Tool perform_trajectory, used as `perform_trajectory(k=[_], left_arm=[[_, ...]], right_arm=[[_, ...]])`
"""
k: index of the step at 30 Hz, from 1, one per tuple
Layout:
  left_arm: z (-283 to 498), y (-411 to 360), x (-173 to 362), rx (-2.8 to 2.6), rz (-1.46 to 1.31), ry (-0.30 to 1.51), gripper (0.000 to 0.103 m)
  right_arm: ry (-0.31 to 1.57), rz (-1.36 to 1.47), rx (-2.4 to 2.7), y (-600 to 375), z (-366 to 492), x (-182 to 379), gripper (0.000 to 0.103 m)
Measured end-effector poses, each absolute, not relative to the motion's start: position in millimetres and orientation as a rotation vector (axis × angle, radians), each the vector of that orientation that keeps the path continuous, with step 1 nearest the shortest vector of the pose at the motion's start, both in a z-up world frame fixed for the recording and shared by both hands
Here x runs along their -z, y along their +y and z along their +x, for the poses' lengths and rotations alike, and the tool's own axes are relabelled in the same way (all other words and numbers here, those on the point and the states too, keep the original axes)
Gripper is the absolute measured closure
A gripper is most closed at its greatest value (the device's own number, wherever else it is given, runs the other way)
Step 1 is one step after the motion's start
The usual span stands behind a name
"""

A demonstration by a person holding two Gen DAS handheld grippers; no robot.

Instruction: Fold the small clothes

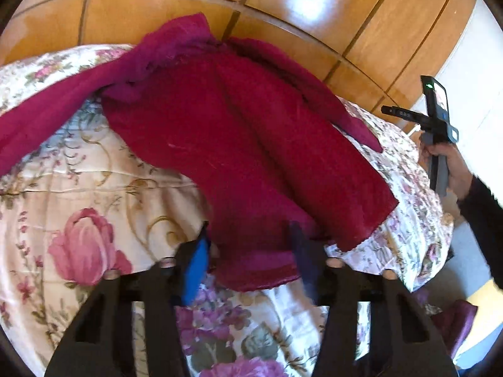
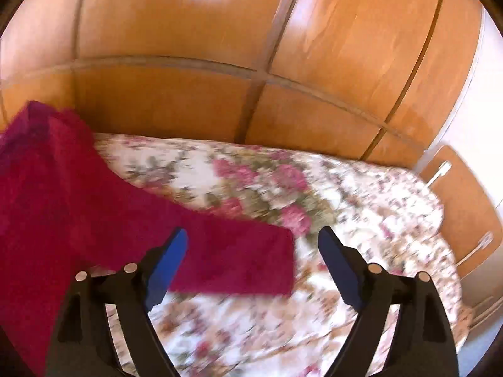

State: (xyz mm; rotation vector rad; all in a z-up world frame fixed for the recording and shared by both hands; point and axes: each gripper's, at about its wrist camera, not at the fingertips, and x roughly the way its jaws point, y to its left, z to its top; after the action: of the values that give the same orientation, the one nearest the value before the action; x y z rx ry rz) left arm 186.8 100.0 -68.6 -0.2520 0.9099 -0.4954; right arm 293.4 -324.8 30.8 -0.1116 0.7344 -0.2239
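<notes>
Crimson sweater [image 1: 239, 144] lies spread on the bed [image 1: 78, 188]. Left gripper [image 1: 251, 248] straddles the hem, half-open, not pinching; right gripper [image 2: 251, 251] is wide, empty. I'd pinch both hem layers before folding.

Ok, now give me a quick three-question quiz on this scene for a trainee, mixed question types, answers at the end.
1. True or false: the right gripper has its jaws clamped on the red garment.
2. What does the red garment lie on? A) a floral bedspread B) a bare wooden floor C) a glass table
3. In a few words: what rises behind the floral bedspread?

Key
1. False: the jaws stand wide apart with nothing pinched.
2. A
3. Wooden panels, glossy and orange-brown.
</notes>
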Motion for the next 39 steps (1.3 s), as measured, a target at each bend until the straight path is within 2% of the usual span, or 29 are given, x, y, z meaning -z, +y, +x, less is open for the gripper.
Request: perform_trajectory(k=[1,4,5,6,9,11,12,13,20,23,28,32,36,38,39], left_arm=[[188.0,99.8,69.1,0.498,-0.259,0.910,0.061],[190.8,98.4,71.4,0.507,-0.284,0.918,0.072],[191.5,98.1,72.3,0.503,-0.294,0.923,0.081],[192.9,99.6,72.9,0.498,-0.307,0.928,0.085],[192.1,104.9,70.5,0.491,-0.330,0.934,0.091],[189.8,105.6,61.8,0.485,-0.327,0.927,0.093],[188.1,106.5,56.6,0.481,-0.322,0.918,0.094],[185.9,108.6,48.1,0.478,-0.318,0.905,0.094],[166.2,148.7,-1.9,0.501,-0.444,0.832,0.097],[146.4,173.7,-14.9,0.500,-0.482,0.824,0.097],[100.5,210.9,-6.3,0.400,-0.477,0.884,0.097],[70.0,234.9,28.4,0.280,-0.515,0.981,0.097],[61.0,226.8,58.4,0.251,-0.535,1.053,0.097],[61.3,221.8,60.4,0.245,-0.522,1.059,0.097],[59.2,220.6,59.1,0.229,-0.509,1.056,0.096]], right_arm=[[0.731,-0.087,0.167,-315.7,276.4,-30.9,0.018],[0.812,-0.001,-0.052,-284.9,235.2,-15.7,0.018],[0.858,0.019,-0.111,-272.5,221.7,-3.0,0.018],[0.891,0.032,-0.137,-263.7,216.0,6.7,0.018],[0.998,0.034,-0.161,-242.7,214.9,42.6,0.023],[1.047,0.053,-0.203,-234.9,214.3,57.8,0.064],[1.036,0.031,-0.219,-227.7,210.9,54.7,0.072],[1.029,0.019,-0.248,-222.1,208.3,49.0,0.096],[0.853,0.028,-0.319,-232.7,152.1,-38.3,0.096],[0.833,0.043,-0.344,-235.6,122.2,-54.6,0.096],[0.934,0.057,-0.353,-243.4,76.4,-22.7,0.096],[1.049,0.098,-0.352,-245.2,47.5,21.3,0.097],[1.108,0.125,-0.327,-246.8,46.2,50.9,0.097],[1.091,0.126,-0.313,-252.5,52.1,45.5,0.088],[1.072,0.126,-0.302,-257.2,58.2,40.6,0.079]])
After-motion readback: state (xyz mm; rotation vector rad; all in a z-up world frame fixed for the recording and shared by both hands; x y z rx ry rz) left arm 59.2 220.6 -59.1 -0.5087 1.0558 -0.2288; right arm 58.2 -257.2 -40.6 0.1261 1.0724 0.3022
